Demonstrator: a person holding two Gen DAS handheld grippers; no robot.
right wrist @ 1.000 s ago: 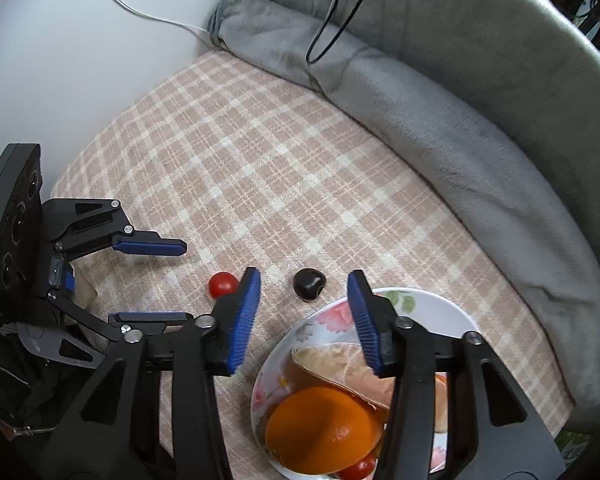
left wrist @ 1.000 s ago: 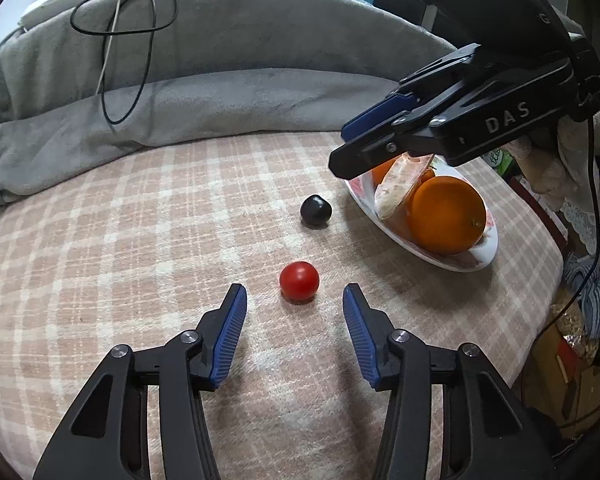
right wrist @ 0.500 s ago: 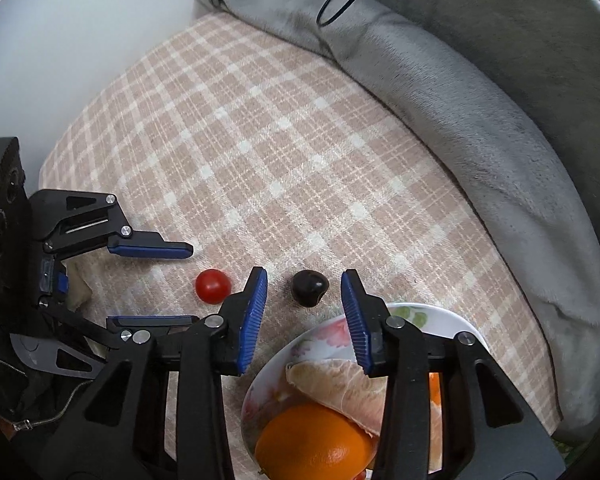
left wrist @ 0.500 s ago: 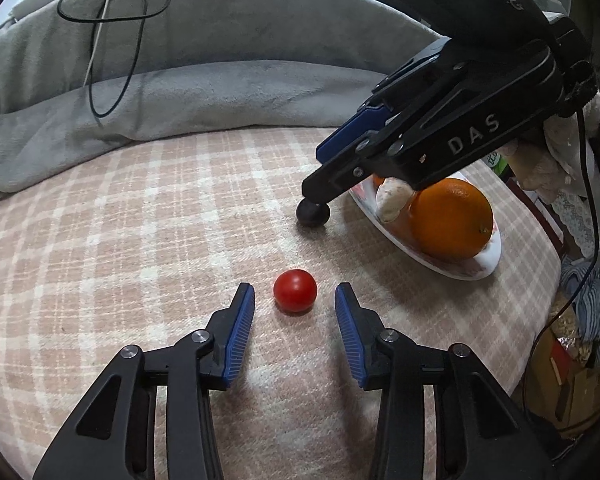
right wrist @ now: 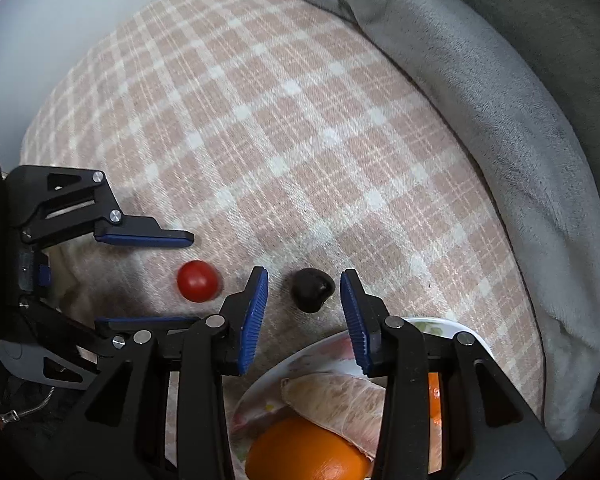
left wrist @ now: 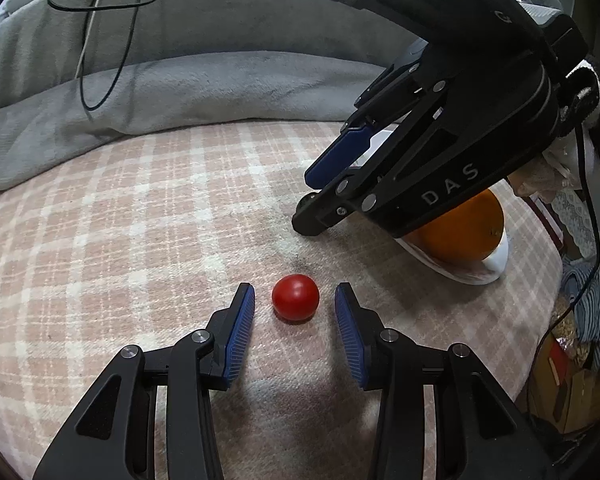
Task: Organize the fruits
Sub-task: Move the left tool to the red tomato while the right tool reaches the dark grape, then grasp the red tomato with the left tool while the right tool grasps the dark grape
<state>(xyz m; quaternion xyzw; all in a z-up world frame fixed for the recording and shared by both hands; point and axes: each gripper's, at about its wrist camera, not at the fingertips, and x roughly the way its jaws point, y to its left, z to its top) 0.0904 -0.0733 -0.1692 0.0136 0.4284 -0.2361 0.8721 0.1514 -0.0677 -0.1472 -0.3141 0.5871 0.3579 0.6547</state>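
Left gripper (left wrist: 294,300) open, fingers either side of red tomato (left wrist: 295,297) on plaid blanket (left wrist: 140,220), not touching. Right gripper (right wrist: 303,290) open, flanking dark fruit (right wrist: 312,289) beside plate (right wrist: 451,326) holding orange (right wrist: 307,452).

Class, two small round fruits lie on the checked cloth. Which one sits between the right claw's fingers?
The dark fruit. It lies between the open right claw, near the plate. The red tomato sits apart, between the left claw fingers.

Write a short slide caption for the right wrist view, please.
Open right gripper brackets a dark fruit beside the fruit plate.
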